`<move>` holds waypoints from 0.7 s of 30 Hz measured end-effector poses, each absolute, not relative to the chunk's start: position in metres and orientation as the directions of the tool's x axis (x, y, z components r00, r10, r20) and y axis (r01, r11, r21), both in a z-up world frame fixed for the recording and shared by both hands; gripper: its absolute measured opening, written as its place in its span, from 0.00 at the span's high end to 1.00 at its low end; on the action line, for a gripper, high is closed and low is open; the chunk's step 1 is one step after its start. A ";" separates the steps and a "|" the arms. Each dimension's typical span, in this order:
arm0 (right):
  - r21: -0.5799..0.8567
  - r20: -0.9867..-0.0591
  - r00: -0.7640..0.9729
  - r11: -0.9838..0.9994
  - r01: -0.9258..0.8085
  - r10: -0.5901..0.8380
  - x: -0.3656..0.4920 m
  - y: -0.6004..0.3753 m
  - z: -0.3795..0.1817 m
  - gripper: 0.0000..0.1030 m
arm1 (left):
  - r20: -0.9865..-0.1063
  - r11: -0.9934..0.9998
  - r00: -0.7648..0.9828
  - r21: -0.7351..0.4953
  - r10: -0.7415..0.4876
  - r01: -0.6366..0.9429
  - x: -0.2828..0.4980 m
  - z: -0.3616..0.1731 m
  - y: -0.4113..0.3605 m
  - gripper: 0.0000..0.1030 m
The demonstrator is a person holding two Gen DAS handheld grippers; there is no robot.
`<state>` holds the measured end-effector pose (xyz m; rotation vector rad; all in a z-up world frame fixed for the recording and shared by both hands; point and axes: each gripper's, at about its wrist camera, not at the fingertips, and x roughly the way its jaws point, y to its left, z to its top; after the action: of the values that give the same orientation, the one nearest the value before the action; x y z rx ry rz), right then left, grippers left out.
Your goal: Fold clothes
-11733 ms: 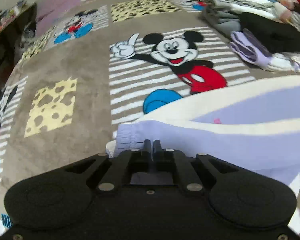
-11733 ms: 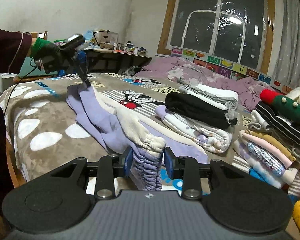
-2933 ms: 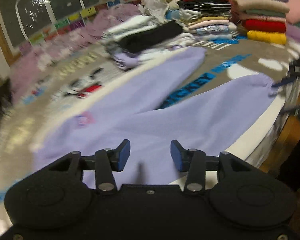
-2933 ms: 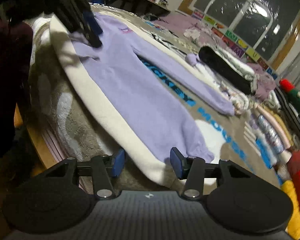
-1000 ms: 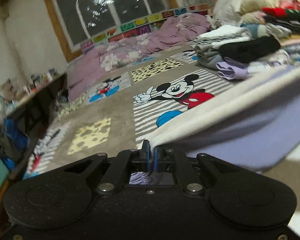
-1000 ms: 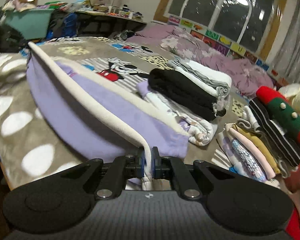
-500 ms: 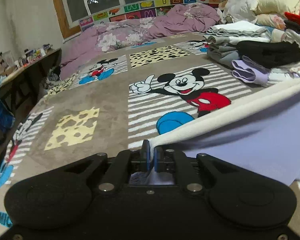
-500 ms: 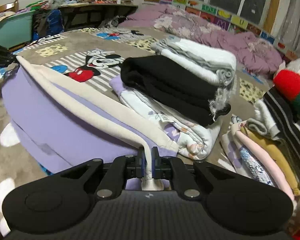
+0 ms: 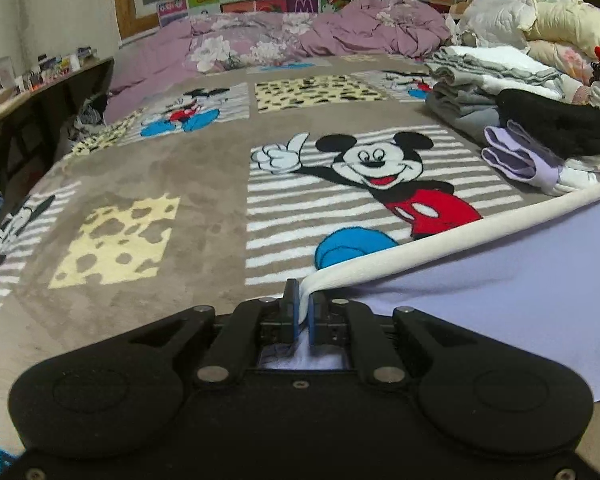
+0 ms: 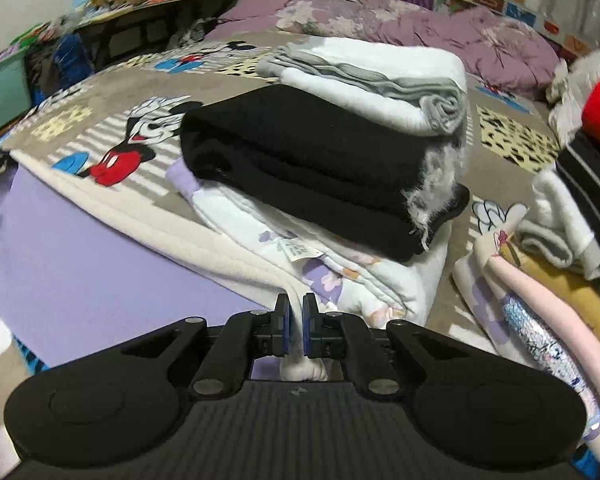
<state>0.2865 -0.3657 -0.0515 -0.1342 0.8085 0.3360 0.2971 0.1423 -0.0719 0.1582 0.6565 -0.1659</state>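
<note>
The cream hem (image 9: 440, 248) of the lilac garment (image 10: 80, 264) is being pinched tight in both the left gripper (image 9: 304, 312) and right gripper (image 10: 295, 320), stretched between them over the blanket (image 9: 172, 168), so a straight fold can be laid.

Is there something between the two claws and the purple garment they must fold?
No. Both claws, left and right, are already shut on the cream edge of the purple garment, nothing between.
</note>
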 end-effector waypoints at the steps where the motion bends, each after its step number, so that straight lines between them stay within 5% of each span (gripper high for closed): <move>1: 0.014 -0.727 0.642 0.940 -0.340 0.243 0.288 -0.367 -0.053 0.93 | -0.623 0.977 0.775 0.081 -0.107 0.200 0.299 -0.073 0.144 0.97; 16: 0.101 -0.716 0.649 0.959 -0.265 0.255 0.315 -0.374 -0.075 0.94 | -0.659 0.988 0.736 -0.070 -0.152 0.141 0.321 -0.088 0.158 0.97; 21: 0.100 -0.712 0.663 0.968 -0.229 0.230 0.318 -0.372 -0.088 0.96 | -0.658 0.977 0.731 -0.204 -0.179 0.056 0.326 -0.093 0.175 0.88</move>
<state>0.3183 -0.3723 -0.0876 0.0014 0.8048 0.2598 0.3255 0.1748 -0.0931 -0.1749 0.7401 -0.1304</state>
